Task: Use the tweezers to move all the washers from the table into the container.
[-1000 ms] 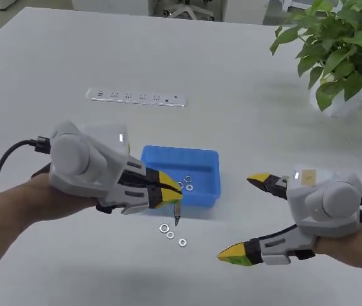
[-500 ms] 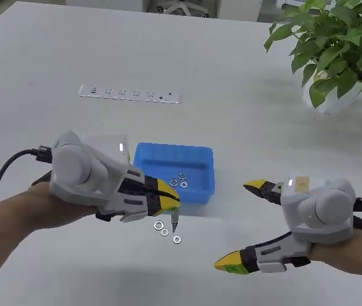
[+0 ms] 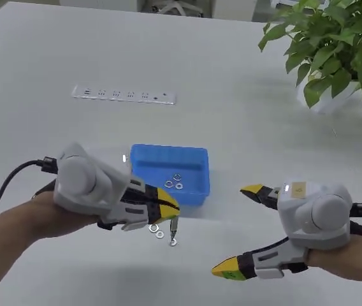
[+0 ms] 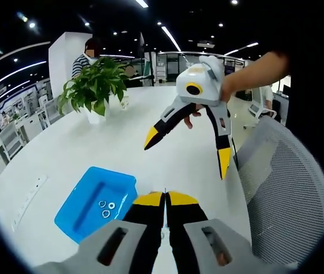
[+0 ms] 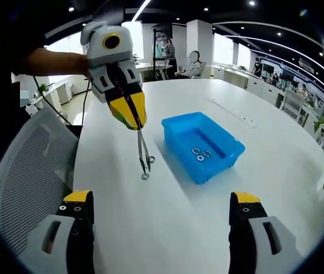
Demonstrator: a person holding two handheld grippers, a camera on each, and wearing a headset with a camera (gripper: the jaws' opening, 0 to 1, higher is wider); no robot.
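Washers point(image 3: 160, 234): three in container point(image 3: 194, 157), three on table point(image 3: 232, 95); left tool point(image 3: 172, 205) pinches tweezers point(image 5: 144, 149), right tool point(image 3: 231, 230) spread.

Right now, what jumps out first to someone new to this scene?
The blue container in the middle of the table holds three washers. Just in front, the left gripper is shut on tweezers whose tips point down among the loose washers. The right gripper hangs wide open off to the side.
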